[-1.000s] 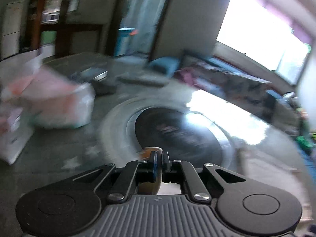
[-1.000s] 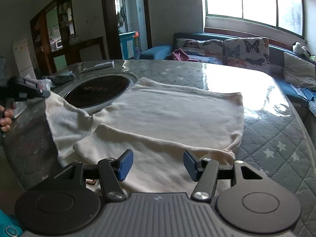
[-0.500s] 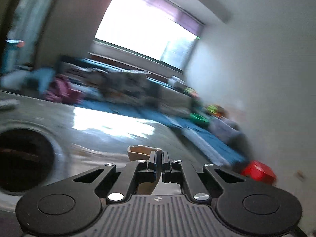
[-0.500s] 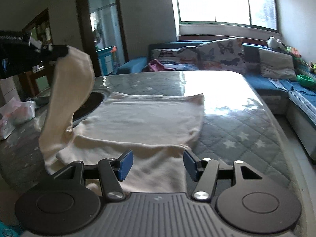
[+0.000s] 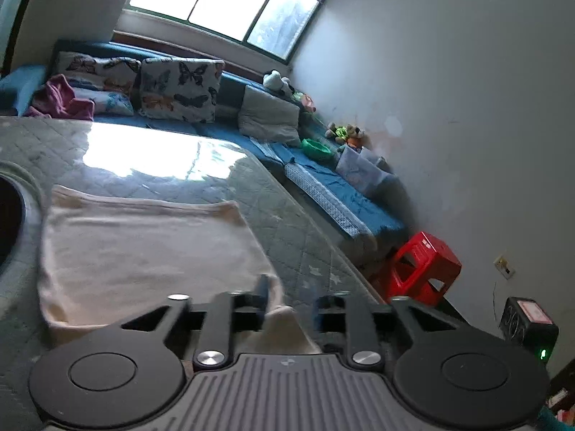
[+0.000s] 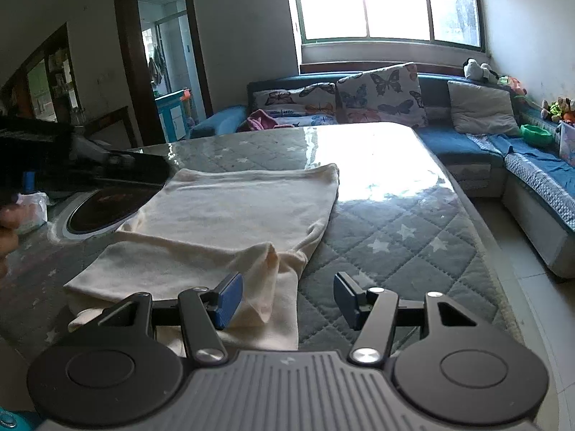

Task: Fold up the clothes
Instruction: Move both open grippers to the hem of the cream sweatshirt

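A cream shirt (image 6: 237, 212) lies flat on the grey quilted table (image 6: 406, 237), one sleeve folded across its near part. It also shows in the left wrist view (image 5: 143, 244). My left gripper (image 5: 289, 298) is open, its jaws apart just above the sleeve end (image 5: 284, 327), which lies loose between them. In the right wrist view the left gripper (image 6: 107, 168) shows as a dark shape at the left. My right gripper (image 6: 287, 300) is open and empty, low over the shirt's near right corner and the folded sleeve (image 6: 266, 280).
A round dark cooktop (image 6: 104, 204) is set into the table left of the shirt. A white bag (image 6: 32, 208) sits at the far left. A blue sofa (image 6: 478, 143) with cushions runs behind and to the right. A red stool (image 5: 420, 273) stands on the floor.
My left gripper carried the sleeve up and across the shirt to the right, then opened and let it go. The sleeve now lies folded over the shirt. My right gripper stayed open.
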`<state>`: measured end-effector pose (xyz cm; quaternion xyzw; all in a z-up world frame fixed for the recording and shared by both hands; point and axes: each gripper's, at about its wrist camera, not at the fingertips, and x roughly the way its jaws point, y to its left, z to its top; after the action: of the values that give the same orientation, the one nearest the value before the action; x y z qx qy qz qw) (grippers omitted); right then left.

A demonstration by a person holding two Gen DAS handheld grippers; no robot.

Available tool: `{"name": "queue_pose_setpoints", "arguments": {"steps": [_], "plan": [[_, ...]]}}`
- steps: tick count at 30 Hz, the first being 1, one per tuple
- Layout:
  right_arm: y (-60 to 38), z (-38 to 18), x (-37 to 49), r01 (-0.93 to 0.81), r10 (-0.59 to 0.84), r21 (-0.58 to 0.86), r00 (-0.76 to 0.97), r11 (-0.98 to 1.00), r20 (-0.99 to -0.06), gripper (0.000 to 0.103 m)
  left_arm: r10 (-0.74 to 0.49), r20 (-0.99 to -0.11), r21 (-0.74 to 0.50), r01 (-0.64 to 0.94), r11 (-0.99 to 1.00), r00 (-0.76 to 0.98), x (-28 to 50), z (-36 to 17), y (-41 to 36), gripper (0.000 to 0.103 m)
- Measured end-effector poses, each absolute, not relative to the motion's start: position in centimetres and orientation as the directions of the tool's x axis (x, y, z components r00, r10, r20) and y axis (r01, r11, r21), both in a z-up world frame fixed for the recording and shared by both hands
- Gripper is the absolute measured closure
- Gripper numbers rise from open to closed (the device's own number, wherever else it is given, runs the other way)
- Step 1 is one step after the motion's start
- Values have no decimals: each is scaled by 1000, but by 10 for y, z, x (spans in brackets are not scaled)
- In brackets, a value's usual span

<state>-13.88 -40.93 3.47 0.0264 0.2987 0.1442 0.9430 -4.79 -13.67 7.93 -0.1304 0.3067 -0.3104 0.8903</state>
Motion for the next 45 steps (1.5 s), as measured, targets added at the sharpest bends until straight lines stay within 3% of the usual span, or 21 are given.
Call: {"name": "queue_pose_setpoints", "arguments": {"steps": [6, 7, 11, 17, 21, 27, 38, 45], "plan": [[-401, 38, -131, -284, 318, 150, 779, 947, -540, 56, -510, -544, -327, 391, 860, 666, -56, 60, -87, 71], [-397, 38, -129, -290, 323, 147, 778, 946, -538, 62, -498, -559, -326, 377, 867, 663, -56, 55, -82, 71], [-382, 37, -119, -333, 356, 143, 764, 932, -538, 71, -454, -601, -299, 342, 891, 658, -58, 39, -70, 71], [-359, 30, -104, -401, 378, 91, 731, 912, -567, 71, -413, -615, -260, 322, 910, 671, -47, 29, -67, 72], [-353, 21, -99, -411, 353, 45, 717, 911, -601, 71, -377, -645, -253, 280, 926, 665, -36, 17, -62, 80], [-350, 16, -95, -426, 350, 27, 704, 904, -618, 71, -350, -647, -220, 274, 936, 677, -30, 12, -59, 84], [-342, 11, -72, -445, 354, 5, 707, 896, -612, 73, -312, -653, -179, 260, 949, 690, -4, 14, -56, 82], [-332, 23, -99, -505, 379, -38, 694, 862, -612, 72, -347, -620, -99, 368, 924, 704, -42, 31, -65, 82]]}}
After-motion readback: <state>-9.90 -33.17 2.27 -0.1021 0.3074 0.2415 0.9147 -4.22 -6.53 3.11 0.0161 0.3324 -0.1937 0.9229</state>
